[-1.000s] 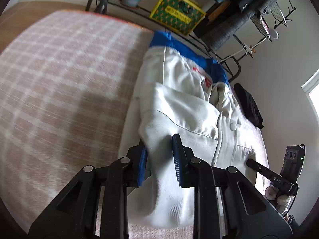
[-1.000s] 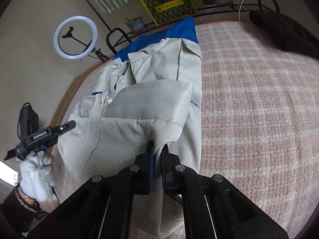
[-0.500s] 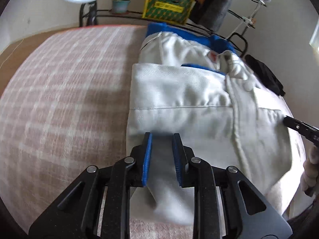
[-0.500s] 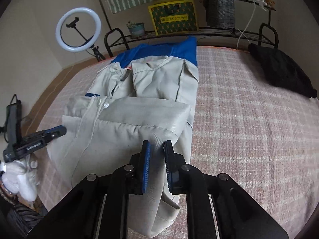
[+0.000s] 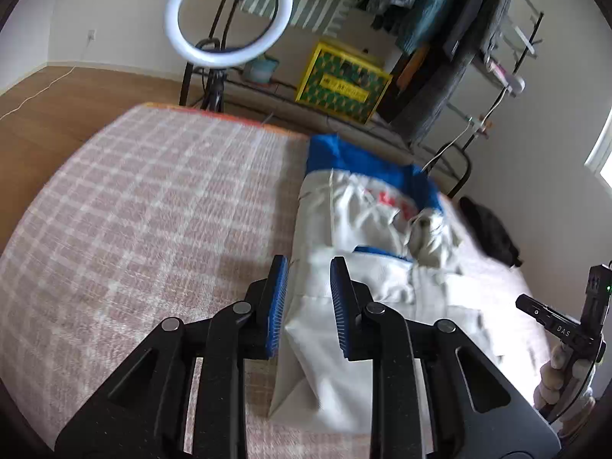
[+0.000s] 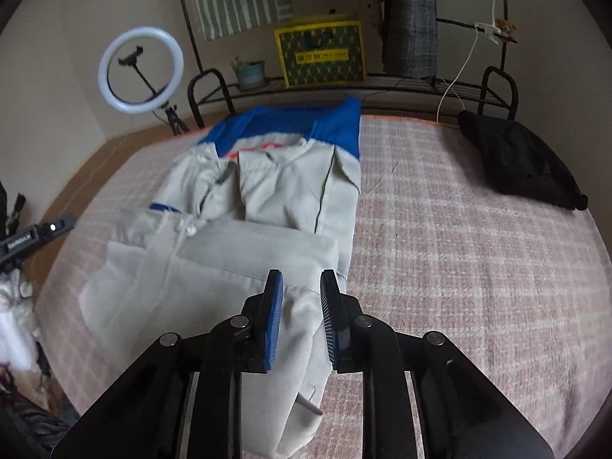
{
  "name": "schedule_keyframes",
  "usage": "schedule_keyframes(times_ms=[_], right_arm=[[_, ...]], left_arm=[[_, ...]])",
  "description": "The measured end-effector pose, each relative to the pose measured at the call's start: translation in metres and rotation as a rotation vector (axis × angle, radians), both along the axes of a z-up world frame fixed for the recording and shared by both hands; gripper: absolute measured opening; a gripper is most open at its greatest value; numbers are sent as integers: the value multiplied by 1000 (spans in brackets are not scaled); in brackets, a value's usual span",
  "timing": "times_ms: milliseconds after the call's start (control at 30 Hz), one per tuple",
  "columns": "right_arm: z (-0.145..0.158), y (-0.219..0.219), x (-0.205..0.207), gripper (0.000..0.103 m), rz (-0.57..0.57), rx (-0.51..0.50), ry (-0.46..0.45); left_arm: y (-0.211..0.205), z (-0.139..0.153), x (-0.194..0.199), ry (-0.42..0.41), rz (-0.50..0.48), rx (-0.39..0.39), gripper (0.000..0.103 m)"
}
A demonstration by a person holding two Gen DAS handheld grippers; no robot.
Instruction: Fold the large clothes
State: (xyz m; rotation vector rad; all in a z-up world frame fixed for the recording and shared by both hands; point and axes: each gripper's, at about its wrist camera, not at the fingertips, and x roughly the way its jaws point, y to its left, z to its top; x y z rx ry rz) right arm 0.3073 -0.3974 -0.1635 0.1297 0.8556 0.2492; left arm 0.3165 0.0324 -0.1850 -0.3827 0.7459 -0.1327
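The right claw (image 6: 301,317) has just been spreading its jaws, which now stand apart above the near hem of the beige work jacket (image 6: 244,267); the cloth lies below and between the blue pads (image 6: 273,321) without being pressed, so the grip is released. The left claw (image 5: 308,306) also has its jaws parted over the jacket's near left corner, its pads clear of the fabric, holding nothing. The jacket, with blue shoulders, lies on the pink checked bedspread (image 6: 459,252), its lower part folded up over the chest and the collar toward the far end of the bed. A black garment (image 6: 520,160) lies well apart on the right. A ring light (image 5: 228,13) stands beyond the bed.
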Motion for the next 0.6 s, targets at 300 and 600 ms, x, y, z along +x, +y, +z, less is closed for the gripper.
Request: schedule_keyframes(times_ms=[300,600], right_arm=[[100,0,-76,49,18,41,-275],[141,-3,-105,49,31,-77,-310]], left_arm=[[-15,81,-53,-117,-110,46,22],[-17,171,-65,-211,-203,57,42]])
